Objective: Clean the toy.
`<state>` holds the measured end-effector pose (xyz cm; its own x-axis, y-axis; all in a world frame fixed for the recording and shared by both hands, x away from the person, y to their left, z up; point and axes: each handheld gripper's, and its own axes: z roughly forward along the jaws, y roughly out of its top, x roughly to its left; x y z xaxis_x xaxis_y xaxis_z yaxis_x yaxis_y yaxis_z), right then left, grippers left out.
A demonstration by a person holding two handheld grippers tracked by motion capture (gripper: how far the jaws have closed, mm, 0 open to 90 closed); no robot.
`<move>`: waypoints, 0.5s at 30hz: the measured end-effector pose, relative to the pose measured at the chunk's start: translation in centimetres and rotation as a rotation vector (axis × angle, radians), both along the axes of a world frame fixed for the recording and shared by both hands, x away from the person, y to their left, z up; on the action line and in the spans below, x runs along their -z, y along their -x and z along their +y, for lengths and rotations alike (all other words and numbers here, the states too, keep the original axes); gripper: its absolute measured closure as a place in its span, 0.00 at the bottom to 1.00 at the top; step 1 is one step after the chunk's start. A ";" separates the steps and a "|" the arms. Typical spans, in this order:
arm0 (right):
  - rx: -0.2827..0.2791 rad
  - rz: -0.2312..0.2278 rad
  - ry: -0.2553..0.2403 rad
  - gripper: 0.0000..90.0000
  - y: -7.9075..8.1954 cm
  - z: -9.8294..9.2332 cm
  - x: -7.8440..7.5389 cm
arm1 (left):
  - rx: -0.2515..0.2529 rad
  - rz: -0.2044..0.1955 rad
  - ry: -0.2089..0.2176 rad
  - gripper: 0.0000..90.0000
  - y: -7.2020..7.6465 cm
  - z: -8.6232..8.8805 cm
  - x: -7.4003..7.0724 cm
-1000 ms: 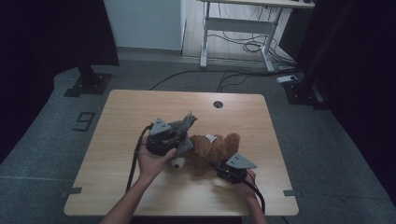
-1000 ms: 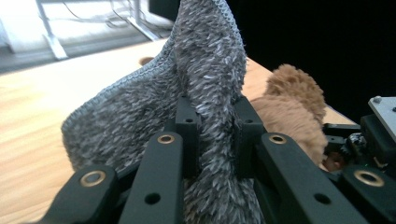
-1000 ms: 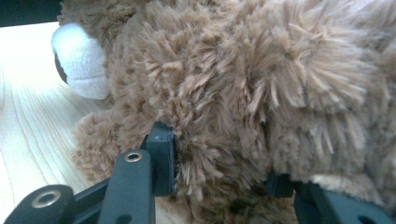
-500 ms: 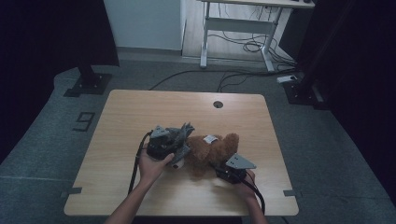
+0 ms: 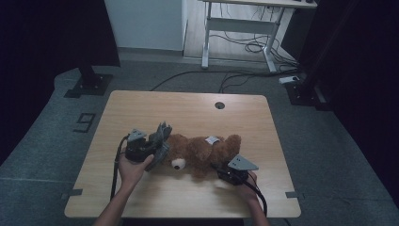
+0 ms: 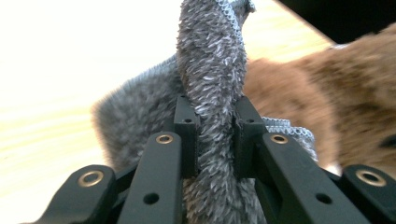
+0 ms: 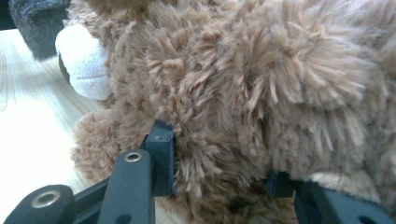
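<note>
A brown teddy bear [image 5: 202, 150] lies on its back across the wooden table [image 5: 188, 110], its head with the white muzzle [image 5: 178, 164] at the left. My left gripper [image 5: 157, 142] is by the bear's head, shut on a grey fuzzy cloth [image 5: 163, 136]. In the left gripper view the grey cloth [image 6: 212, 70] stands up pinched between the left gripper [image 6: 215, 126] pads, with the bear [image 6: 299, 88] just behind. My right gripper [image 5: 221, 170] is shut on the bear's lower side; in the right gripper view its jaws [image 7: 219, 172] sink into brown fur [image 7: 261, 79].
A white tag [image 5: 211, 140] lies on the bear's belly. A round cable hole [image 5: 219, 105] sits near the table's far edge. The near table edge is close behind both hands. A white desk frame [image 5: 235, 28] with cables stands beyond on the floor.
My left gripper has moved left and lower with the grey cloth in it, ending beside the bear's head. The right gripper and the bear's body have stayed put.
</note>
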<state>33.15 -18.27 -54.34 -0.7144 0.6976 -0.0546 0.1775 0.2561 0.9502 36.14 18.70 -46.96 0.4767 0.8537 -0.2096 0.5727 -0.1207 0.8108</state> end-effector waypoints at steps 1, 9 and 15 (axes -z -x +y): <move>0.001 0.001 -0.001 0.61 0.0 0.0 0.0 | -0.011 0.022 -0.006 0.84 -0.1 0.4 0.2; 0.001 0.014 -0.015 0.61 -0.1 -0.2 0.0 | 0.059 -0.044 0.091 0.85 1.2 -0.4 -3.1; 0.003 0.013 -0.021 0.61 -0.1 -0.2 0.1 | 0.158 -0.113 0.065 0.85 1.6 -4.8 -6.7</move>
<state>33.27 -18.48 -54.44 -0.7129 0.7006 -0.0304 0.1910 0.2357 0.9529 34.58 13.94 -40.25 0.6273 0.7527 -0.1997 0.4556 -0.1468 0.8780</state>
